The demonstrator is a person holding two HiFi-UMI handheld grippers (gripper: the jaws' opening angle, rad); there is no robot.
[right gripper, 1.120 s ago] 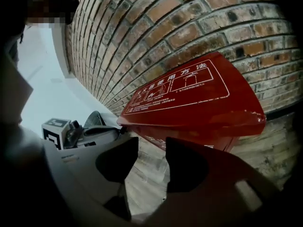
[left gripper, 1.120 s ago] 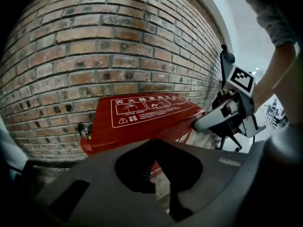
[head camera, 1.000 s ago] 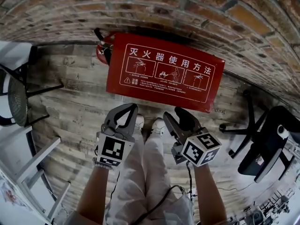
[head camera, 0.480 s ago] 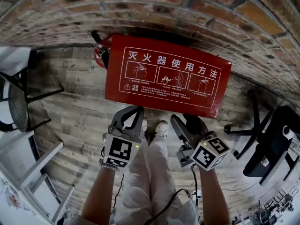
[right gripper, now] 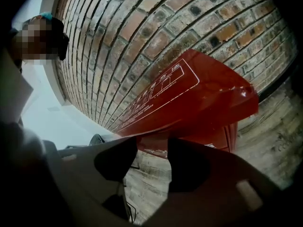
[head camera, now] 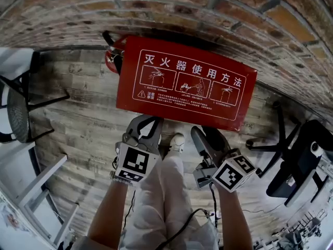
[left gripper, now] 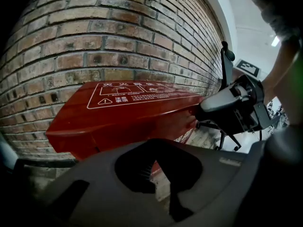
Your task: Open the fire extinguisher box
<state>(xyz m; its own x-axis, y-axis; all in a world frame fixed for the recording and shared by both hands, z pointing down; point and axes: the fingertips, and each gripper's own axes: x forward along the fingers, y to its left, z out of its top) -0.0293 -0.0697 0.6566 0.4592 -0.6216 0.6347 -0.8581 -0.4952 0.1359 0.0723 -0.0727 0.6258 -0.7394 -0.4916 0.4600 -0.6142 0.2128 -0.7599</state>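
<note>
Standing over the red metal fire extinguisher box (head camera: 182, 82), closed at upper centre against the brick wall (head camera: 208, 9), you aim at its near lid edge. The left hand-held gripper (head camera: 148, 120) is clenched and empty. The right hand-held gripper (head camera: 201, 133) is spread, its jaws just narrowed slightly with nothing between them, ready to lift.

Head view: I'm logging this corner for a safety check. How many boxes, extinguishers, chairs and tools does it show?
box: 1
extinguisher: 1
chairs: 2, left chair and right chair
tools: 2, left tool and right tool
Total: 6
</note>
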